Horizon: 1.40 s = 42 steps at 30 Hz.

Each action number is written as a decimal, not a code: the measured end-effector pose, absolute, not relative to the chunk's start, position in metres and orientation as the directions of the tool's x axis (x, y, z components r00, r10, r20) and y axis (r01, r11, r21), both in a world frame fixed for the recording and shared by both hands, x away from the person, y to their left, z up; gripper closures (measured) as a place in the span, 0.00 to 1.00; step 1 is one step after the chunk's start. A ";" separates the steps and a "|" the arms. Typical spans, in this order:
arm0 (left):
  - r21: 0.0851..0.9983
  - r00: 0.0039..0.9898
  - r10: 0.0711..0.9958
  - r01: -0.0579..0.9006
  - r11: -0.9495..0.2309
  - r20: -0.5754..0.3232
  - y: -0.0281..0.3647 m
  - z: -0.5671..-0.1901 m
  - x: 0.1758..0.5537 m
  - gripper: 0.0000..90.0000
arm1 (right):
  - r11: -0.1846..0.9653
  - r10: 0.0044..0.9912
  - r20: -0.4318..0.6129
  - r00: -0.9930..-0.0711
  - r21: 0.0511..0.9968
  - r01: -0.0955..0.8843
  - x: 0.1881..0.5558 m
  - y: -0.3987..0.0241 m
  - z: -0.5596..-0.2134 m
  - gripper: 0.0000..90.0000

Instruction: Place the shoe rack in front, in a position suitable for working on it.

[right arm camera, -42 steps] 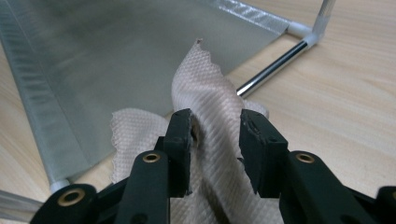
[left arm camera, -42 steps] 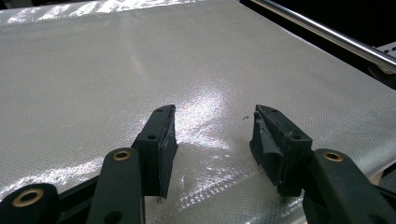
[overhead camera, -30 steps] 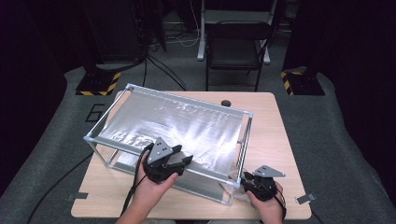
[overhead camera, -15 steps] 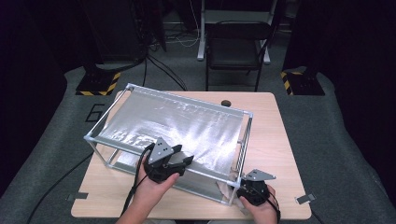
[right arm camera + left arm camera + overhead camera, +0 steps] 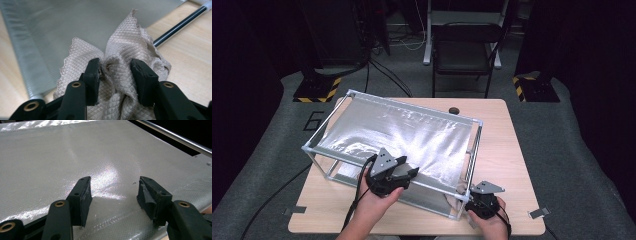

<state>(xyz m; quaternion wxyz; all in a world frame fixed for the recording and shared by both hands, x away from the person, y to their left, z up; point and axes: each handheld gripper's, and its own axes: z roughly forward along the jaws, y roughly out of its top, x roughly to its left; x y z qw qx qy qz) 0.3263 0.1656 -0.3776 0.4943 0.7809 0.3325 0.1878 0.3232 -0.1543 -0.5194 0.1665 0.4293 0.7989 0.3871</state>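
Right gripper view first: my right tongs [image 5: 113, 75] have a crumpled beige diamond-quilted cloth [image 5: 125, 52] bunched up between the two black jaws. The jaws have just been opening a bit, but the fabric is touching both pads and fills the gap, so I'd call it gripping the cloth. The cloth sits at the near right corner of the metal tube frame with the silvery shiny sheet stretched over it [image 5: 75, 20], partly over the light wooden desk [image 5: 190, 57] and right beside one of the frame's tubes.

From the high view, the right tongs [image 5: 466, 199] are low at that front corner of the frame [image 5: 412, 132], with a bit of the cloth [image 5: 457, 197] peeking out by the corner post. My left tongs [image 5: 409, 172] hover over the front edge of the silvery sheet.

Left gripper view shows the left tongs [image 5: 113, 192] spread wide apart with nothing between the pads, just above the sheet [image 5: 62, 150].
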 end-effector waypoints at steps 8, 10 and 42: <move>0.897 0.706 0.707 0.337 -0.286 -0.040 0.165 -0.378 0.326 0.49 | 0.319 0.845 0.047 -0.532 0.755 0.573 0.344 -0.154 -0.519 0.66; 0.898 0.707 0.706 0.334 -0.287 -0.037 0.165 -0.378 0.326 0.49 | 0.316 0.849 0.044 -0.527 0.756 0.573 0.349 -0.155 -0.519 0.66; 0.898 0.700 0.712 0.342 -0.275 -0.049 0.163 -0.378 0.323 0.49 | 0.315 0.855 0.047 -0.516 0.744 0.590 0.353 -0.157 -0.518 0.67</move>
